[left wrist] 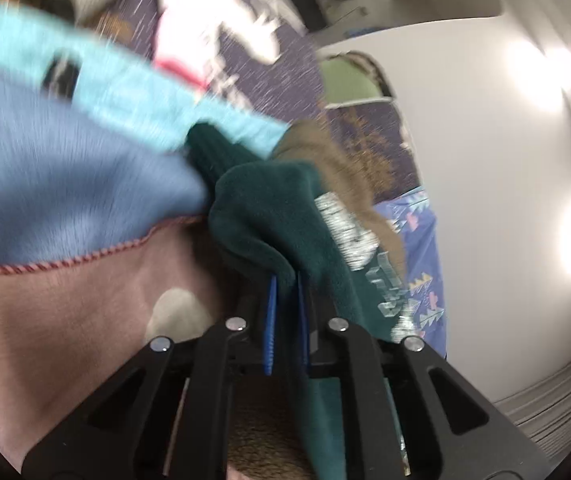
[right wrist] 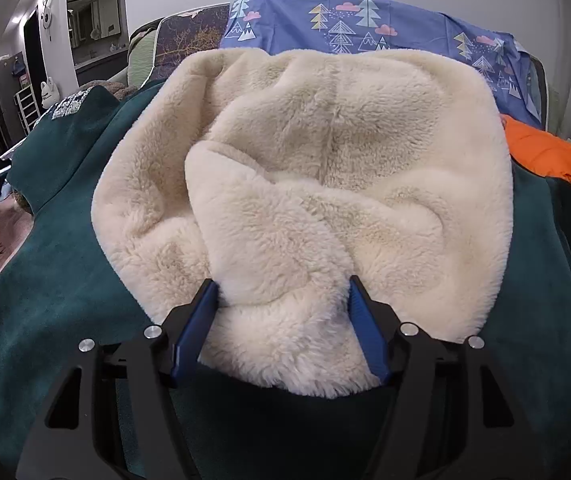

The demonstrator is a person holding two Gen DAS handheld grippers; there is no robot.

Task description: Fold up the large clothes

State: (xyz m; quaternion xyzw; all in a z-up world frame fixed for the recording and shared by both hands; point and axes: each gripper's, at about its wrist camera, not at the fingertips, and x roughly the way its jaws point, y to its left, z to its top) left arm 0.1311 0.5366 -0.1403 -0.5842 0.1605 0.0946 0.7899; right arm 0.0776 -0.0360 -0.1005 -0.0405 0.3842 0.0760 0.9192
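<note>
The dark green fleece garment [right wrist: 65, 280] lies spread over the bed, its cream sherpa hood [right wrist: 325, 184] turned up. The right gripper [right wrist: 281, 300] straddles a hood fold, jaws apart (poised to pinch). The left gripper [left wrist: 285, 292] clamps a green edge, probably a sleeve; blur hides the rest.

blurred blue cloth [left wrist: 65, 168], left wrist view

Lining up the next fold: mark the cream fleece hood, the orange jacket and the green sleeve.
cream fleece hood [right wrist: 325, 168]: right wrist view, middle of lining.
orange jacket [right wrist: 553, 160]: right wrist view, puffy top.
green sleeve [left wrist: 261, 204]: left wrist view, bunched fold above tool.
</note>
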